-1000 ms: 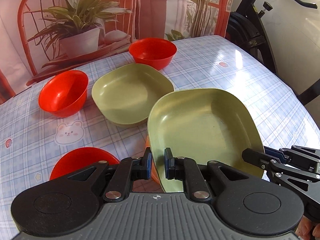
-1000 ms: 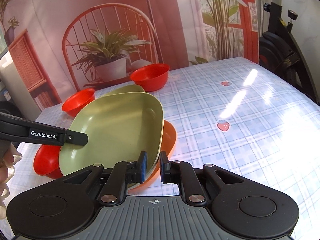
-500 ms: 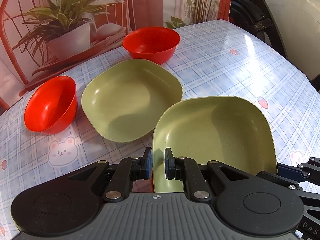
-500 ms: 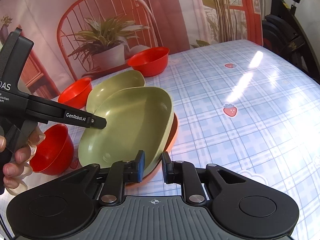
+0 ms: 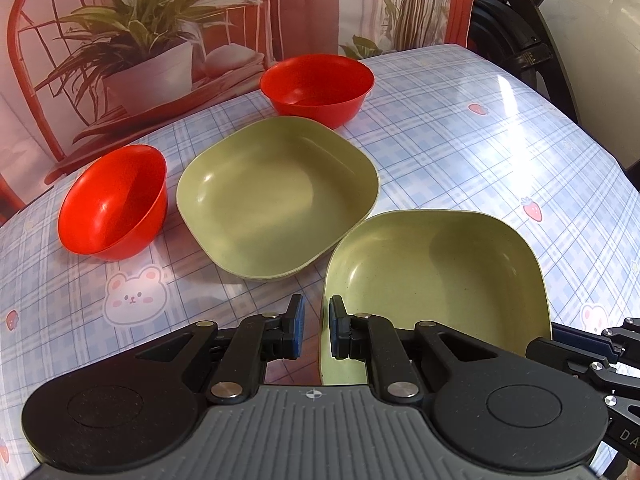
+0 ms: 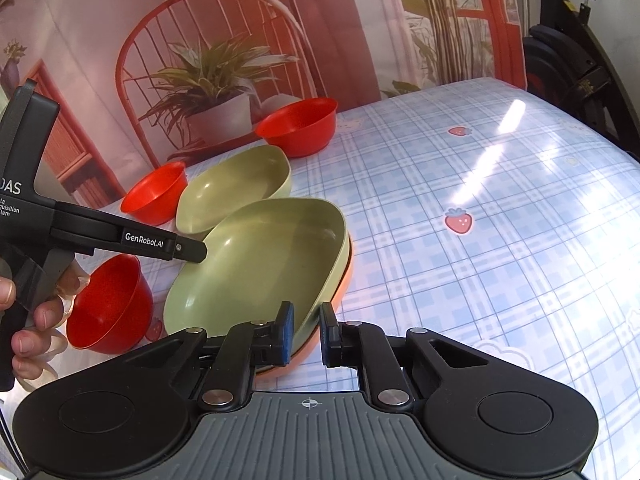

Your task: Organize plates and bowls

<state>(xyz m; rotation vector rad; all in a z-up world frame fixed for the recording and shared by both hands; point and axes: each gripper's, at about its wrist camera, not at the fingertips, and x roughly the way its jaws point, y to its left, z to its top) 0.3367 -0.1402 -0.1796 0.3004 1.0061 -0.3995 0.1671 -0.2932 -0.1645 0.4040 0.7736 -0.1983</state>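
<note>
A green square plate (image 5: 436, 280) (image 6: 264, 264) is held between both grippers, tilted, above the tablecloth. My left gripper (image 5: 316, 330) is shut on its left rim. My right gripper (image 6: 306, 334) is shut on its near rim together with an orange plate (image 6: 340, 284) stacked under it. A second green plate (image 5: 276, 196) (image 6: 236, 188) lies on the table just beyond. Three red bowls stand around: one far (image 5: 320, 88) (image 6: 298, 126), one left (image 5: 114, 204) (image 6: 154, 192), one near the left hand (image 6: 110, 300).
The table has a blue checked cloth (image 6: 500, 220) with bear and strawberry prints. A printed backdrop stands behind it. Black exercise equipment (image 6: 576, 68) stands off the right edge. The left gripper's body (image 6: 100, 236) reaches in from the left in the right wrist view.
Both grippers have carried the green plate forward toward the second green plate. The near red bowl has dropped out of the left wrist view.
</note>
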